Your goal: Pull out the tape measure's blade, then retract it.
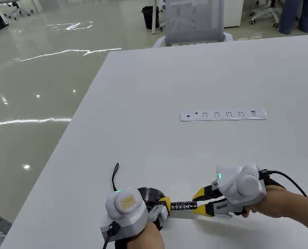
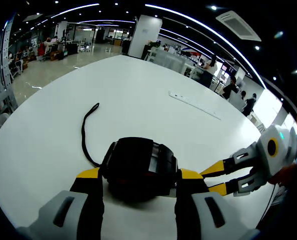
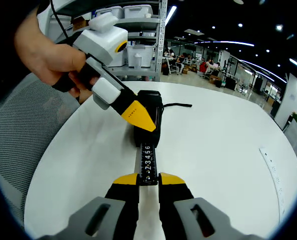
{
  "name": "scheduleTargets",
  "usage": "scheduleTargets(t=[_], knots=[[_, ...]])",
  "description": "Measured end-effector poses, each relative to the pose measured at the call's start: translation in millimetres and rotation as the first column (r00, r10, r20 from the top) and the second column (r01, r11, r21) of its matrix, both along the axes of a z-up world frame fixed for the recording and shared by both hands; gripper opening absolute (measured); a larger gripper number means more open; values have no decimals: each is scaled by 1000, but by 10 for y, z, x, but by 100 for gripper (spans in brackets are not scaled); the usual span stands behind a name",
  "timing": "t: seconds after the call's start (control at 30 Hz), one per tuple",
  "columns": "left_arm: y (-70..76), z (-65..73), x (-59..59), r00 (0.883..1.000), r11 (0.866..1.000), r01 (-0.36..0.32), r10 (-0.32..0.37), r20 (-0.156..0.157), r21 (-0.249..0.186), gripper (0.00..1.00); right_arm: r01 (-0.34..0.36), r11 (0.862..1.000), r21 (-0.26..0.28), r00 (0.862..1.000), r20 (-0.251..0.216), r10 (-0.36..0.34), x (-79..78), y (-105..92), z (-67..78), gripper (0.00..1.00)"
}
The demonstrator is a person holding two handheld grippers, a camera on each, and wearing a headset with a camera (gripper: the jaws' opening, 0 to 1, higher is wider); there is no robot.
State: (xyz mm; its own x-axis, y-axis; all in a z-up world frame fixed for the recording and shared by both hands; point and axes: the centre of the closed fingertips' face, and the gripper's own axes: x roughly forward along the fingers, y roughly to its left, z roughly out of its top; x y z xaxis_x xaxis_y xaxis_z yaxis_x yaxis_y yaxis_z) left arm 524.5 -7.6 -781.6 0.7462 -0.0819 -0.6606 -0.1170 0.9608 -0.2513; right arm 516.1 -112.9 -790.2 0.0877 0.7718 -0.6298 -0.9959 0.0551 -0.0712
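Note:
A black tape measure (image 2: pixel 138 167) with a black wrist strap (image 2: pixel 86 130) rests on the white table (image 1: pixel 206 78). My left gripper (image 2: pixel 138 175) is shut on its case (image 1: pixel 151 199), one yellow-tipped finger on each side. A short length of blade (image 3: pixel 147 162), printed with numbers, runs out of the case (image 3: pixel 149 112) toward my right gripper (image 3: pixel 148 177), which is shut on the blade's end. In the head view the blade (image 1: pixel 183 206) spans the gap between my left gripper (image 1: pixel 160 203) and my right gripper (image 1: pixel 197 202), near the table's front edge.
A white power strip (image 1: pixel 223 114) lies flat on the table beyond the grippers. A grey office chair (image 1: pixel 194 23) stands at the table's far edge. The table's left edge drops to a glossy floor (image 1: pixel 40 93). Shelving with bins (image 3: pixel 133 40) stands behind the left gripper.

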Motion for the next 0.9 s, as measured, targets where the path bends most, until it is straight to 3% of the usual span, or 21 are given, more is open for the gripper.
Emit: scheduleTargets(t=[0.9], knots=[[6, 5, -2, 1000, 1000, -7, 7, 2, -5, 53, -6, 1000, -3, 1000, 3, 6, 5, 94, -7, 13]])
